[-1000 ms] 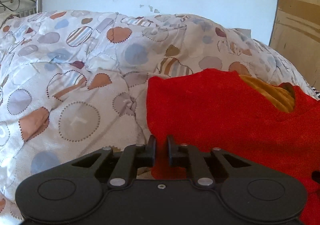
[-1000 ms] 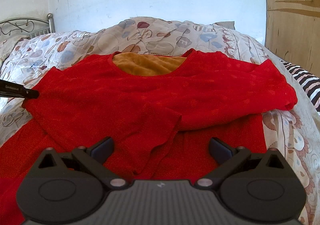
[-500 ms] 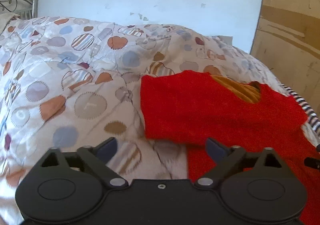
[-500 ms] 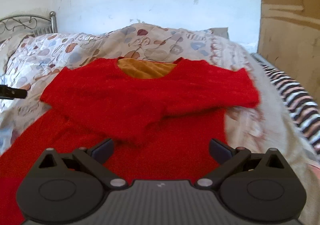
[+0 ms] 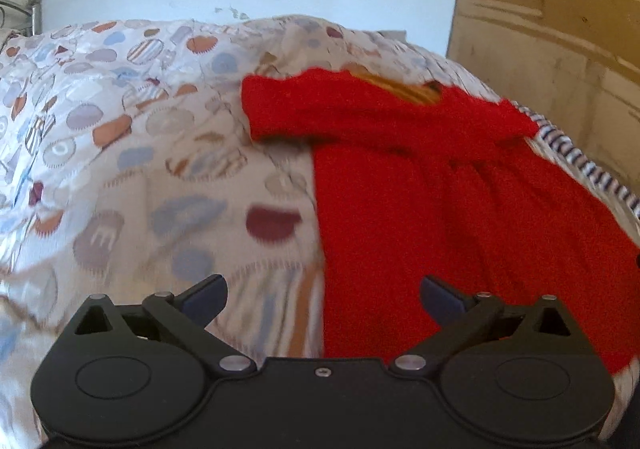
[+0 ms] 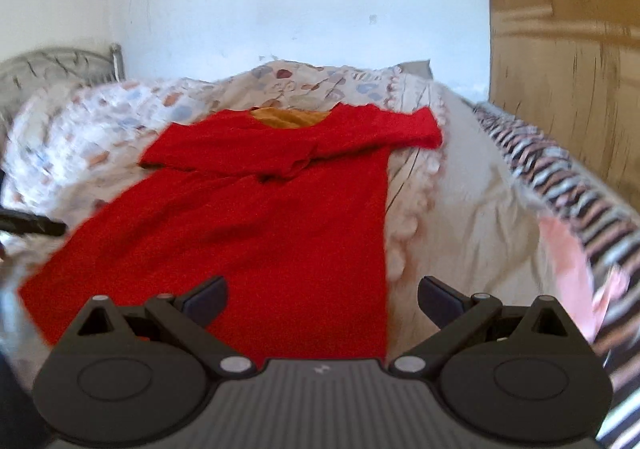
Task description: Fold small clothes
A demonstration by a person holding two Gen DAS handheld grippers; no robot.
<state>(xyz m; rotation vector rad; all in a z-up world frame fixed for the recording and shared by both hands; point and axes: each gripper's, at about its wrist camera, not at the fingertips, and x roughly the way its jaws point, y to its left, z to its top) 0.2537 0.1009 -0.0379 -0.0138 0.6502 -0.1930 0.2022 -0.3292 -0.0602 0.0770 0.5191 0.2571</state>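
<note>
A red dress [image 6: 280, 217] with an orange lining at the neck lies flat on the bed, neck toward the wall. Both sleeves are folded in across the chest. It also shows in the left wrist view [image 5: 440, 209] on the right half. My left gripper [image 5: 323, 295] is open and empty, above the dress's left edge near the hem. My right gripper [image 6: 322, 295] is open and empty, above the hem near the dress's right edge. A tip of the left gripper [image 6: 32, 226] shows at the far left of the right wrist view.
The dress lies on a quilt [image 5: 120, 137] printed with circles and hearts. A striped sheet [image 6: 560, 185] runs along the bed's right side beside a wooden panel [image 6: 568, 49]. A metal headboard [image 6: 48, 69] stands at the back left against a white wall.
The left gripper opened and let go of the left sleeve, which now lies folded across the chest. Both grippers pulled back from the chest toward the hem.
</note>
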